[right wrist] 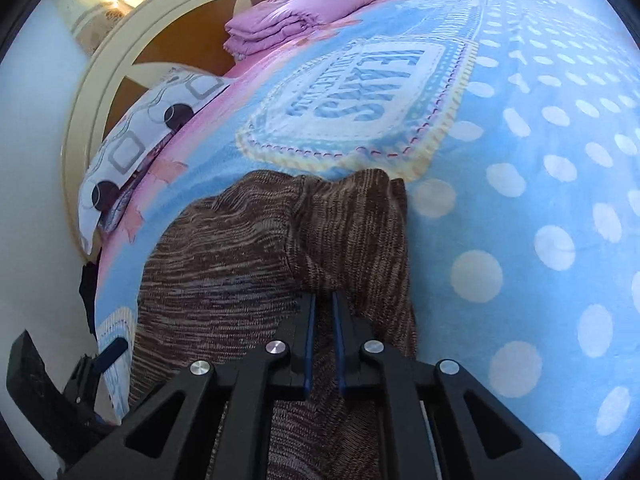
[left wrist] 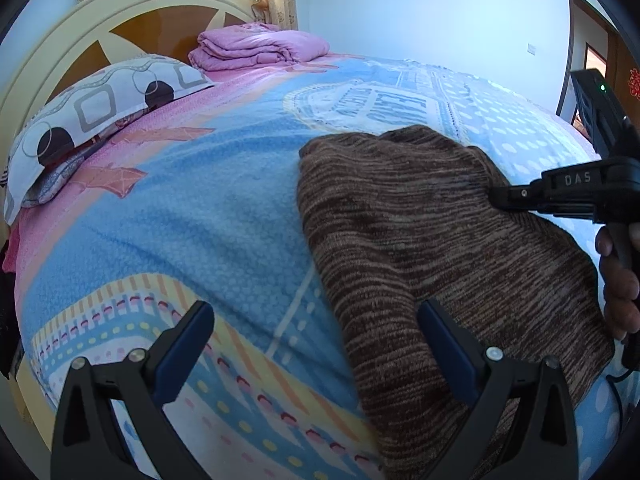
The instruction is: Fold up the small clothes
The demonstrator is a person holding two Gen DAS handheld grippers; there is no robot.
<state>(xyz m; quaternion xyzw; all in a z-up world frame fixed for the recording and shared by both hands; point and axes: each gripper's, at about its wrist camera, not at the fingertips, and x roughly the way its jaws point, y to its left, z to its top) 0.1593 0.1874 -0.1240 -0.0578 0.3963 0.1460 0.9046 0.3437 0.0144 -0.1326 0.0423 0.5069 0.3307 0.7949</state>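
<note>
A brown knit garment [left wrist: 420,240] lies on the blue blanket, its right part folded over. In the left wrist view my left gripper [left wrist: 316,312] is open, its jaws wide apart over the garment's left edge, the right finger [left wrist: 444,340] over the cloth. My right gripper [left wrist: 494,194] comes in from the right, shut on the garment's fold. In the right wrist view the right gripper [right wrist: 323,298] is shut on the brown garment [right wrist: 248,248], cloth pinched between the jaws. The left gripper's finger [right wrist: 110,354] shows at the lower left.
The bed has a blue patterned blanket [left wrist: 200,208] with a polka-dot area [right wrist: 540,200]. A patterned pillow [left wrist: 92,116] and folded pink bedding [left wrist: 256,46] lie by the cream headboard [left wrist: 60,40]. A doorway [left wrist: 596,60] is at the far right.
</note>
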